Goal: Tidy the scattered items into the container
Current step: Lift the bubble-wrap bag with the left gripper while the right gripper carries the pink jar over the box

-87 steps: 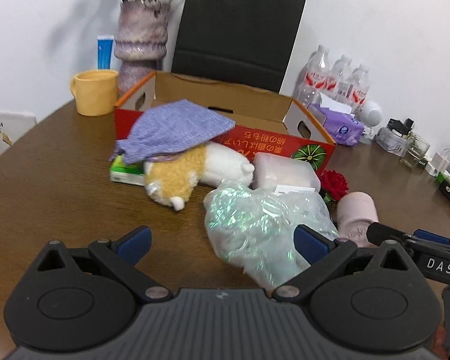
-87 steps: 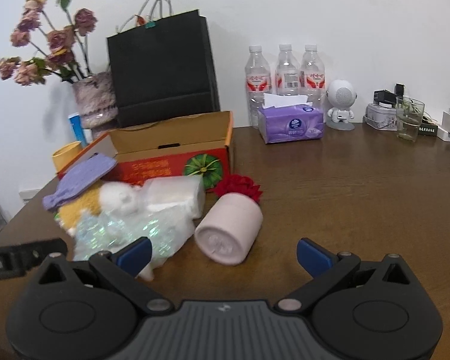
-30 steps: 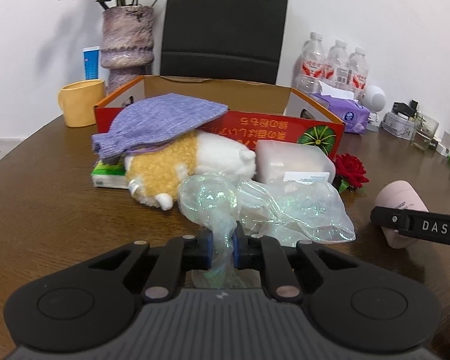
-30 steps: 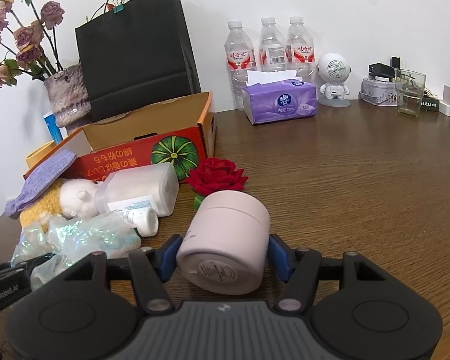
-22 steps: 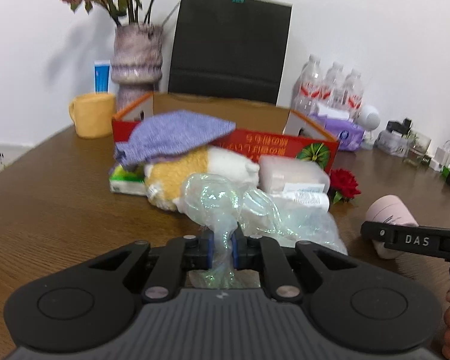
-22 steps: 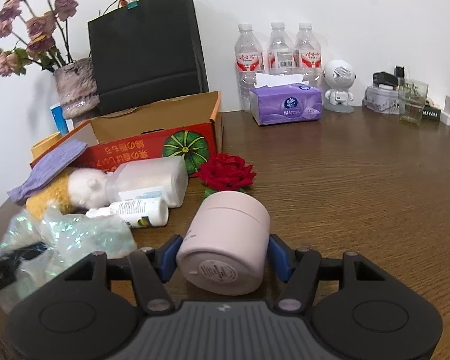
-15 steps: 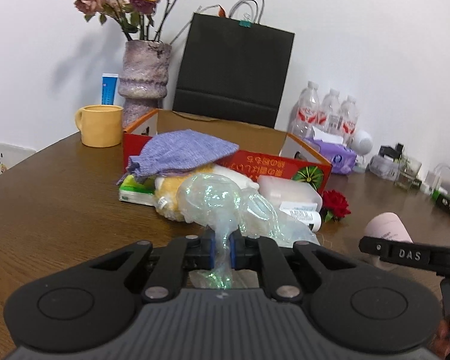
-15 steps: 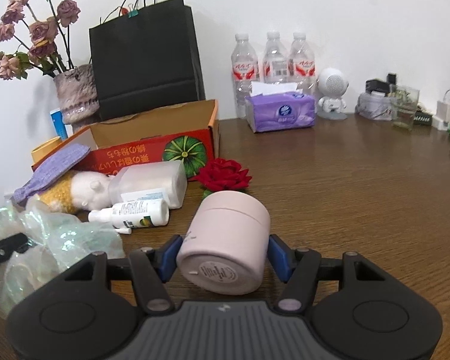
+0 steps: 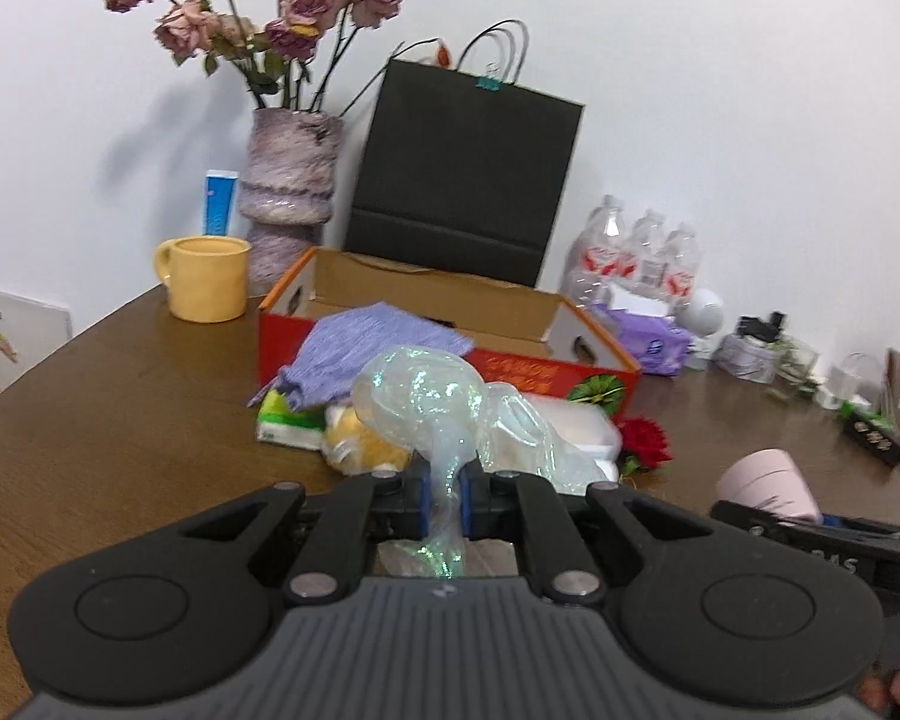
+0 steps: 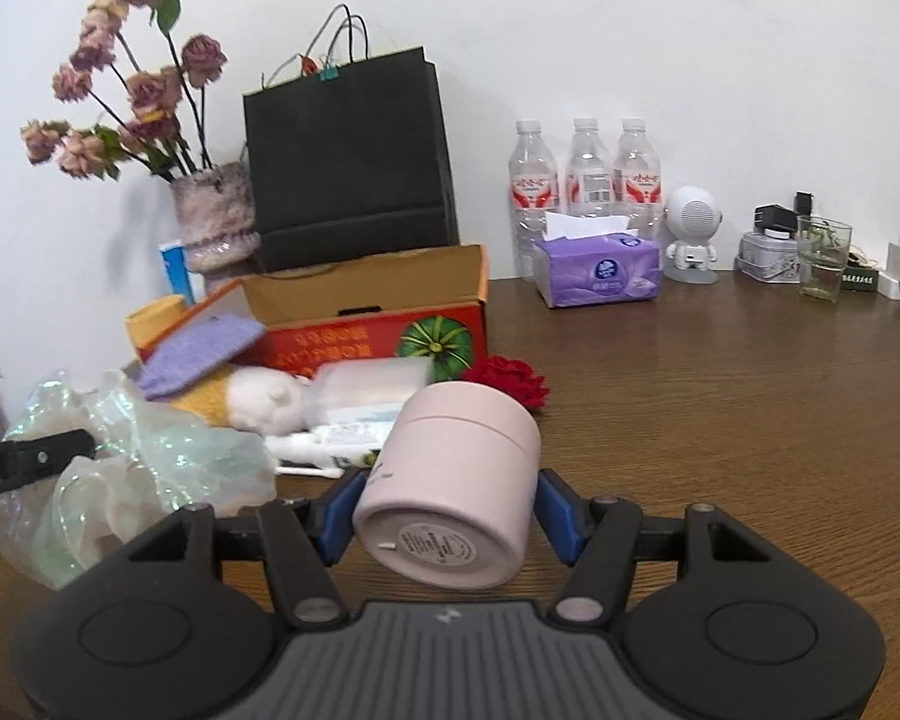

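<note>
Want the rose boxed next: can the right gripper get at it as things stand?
Probably not yet: the right gripper is shut on the pink cup, so its fingers are full. The rose itself lies uncovered.

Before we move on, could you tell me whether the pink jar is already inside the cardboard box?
No, the pink jar sits between the right gripper's jaws, short of the cardboard box.

Bright, even indoor light, soft shadows on the wall (image 9: 720, 90) (fisheye-bent edges, slight motion blur).

A crumpled iridescent plastic bag (image 9: 426, 396) hangs pinched in the left hand-held gripper (image 9: 444, 495). A pink jar (image 10: 450, 480), lying sideways, sits clamped in the right hand-held gripper (image 10: 447, 519). The open red cardboard box (image 9: 510, 360) stands behind a purple cloth (image 9: 360, 342), plush toy (image 10: 264, 399) and red rose (image 10: 507, 378).
</note>
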A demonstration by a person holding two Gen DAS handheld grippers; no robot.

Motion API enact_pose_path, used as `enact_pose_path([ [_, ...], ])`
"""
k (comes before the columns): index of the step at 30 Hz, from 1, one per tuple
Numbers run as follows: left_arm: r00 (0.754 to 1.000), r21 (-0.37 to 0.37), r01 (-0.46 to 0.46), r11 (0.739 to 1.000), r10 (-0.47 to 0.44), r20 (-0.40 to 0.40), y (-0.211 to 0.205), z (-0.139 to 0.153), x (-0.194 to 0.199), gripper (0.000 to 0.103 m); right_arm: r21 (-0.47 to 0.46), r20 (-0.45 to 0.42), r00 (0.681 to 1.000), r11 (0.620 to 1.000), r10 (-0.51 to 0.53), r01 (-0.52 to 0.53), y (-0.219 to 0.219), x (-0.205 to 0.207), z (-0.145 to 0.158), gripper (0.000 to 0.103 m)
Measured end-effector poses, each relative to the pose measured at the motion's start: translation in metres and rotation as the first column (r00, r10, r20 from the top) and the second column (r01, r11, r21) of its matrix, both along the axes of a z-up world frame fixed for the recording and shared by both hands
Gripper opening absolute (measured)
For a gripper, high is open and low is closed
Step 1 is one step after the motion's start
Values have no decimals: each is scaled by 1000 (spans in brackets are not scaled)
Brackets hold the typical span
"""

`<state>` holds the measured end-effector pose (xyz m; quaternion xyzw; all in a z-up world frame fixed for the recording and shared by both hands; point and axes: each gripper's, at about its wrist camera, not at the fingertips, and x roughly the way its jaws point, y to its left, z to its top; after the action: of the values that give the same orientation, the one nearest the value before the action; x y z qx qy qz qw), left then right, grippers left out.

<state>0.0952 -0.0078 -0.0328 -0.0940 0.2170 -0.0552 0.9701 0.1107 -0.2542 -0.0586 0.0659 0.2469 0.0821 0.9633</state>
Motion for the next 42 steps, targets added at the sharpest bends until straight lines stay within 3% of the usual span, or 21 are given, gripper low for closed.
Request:
enact_pose_path([
  [3, 999, -9, 32, 999, -32, 0, 3, 13, 0, 9, 37, -6, 1000, 999, 23, -23, 3, -1, 10, 61],
  [6, 999, -47, 45, 998, -45, -7, 9, 26, 9, 9, -3, 20, 999, 999, 40, -40, 15, 4, 21, 61],
  [13, 996, -91, -43, 995, 49, 70, 27, 62, 36, 9, 16, 66, 997, 999, 49, -50, 28, 37, 57, 61],
  [18, 994, -122, -50, 991, 61, 85, 31, 73, 61, 9, 32, 112, 992, 998, 51, -55, 36, 68, 87, 61],
  [21, 993, -181, -61, 981, 79, 90, 36, 71, 80, 9, 44, 133, 990, 998, 49, -55, 44, 89, 96, 61],
  [25, 991, -270, -77, 960, 104, 87, 42, 65, 106, 9, 99, 151, 988, 994, 37, -52, 54, 115, 94, 61],
  [29, 985, -288, -126, 949, 154, 74, 47, 56, 142, 9, 131, 135, 990, 990, 32, -50, 60, 150, 83, 60],
  [42, 982, -230, -183, 956, 190, 8, 57, 32, 249, 9, 114, 68, 998, 993, 14, -22, 70, 268, 56, 60],
])
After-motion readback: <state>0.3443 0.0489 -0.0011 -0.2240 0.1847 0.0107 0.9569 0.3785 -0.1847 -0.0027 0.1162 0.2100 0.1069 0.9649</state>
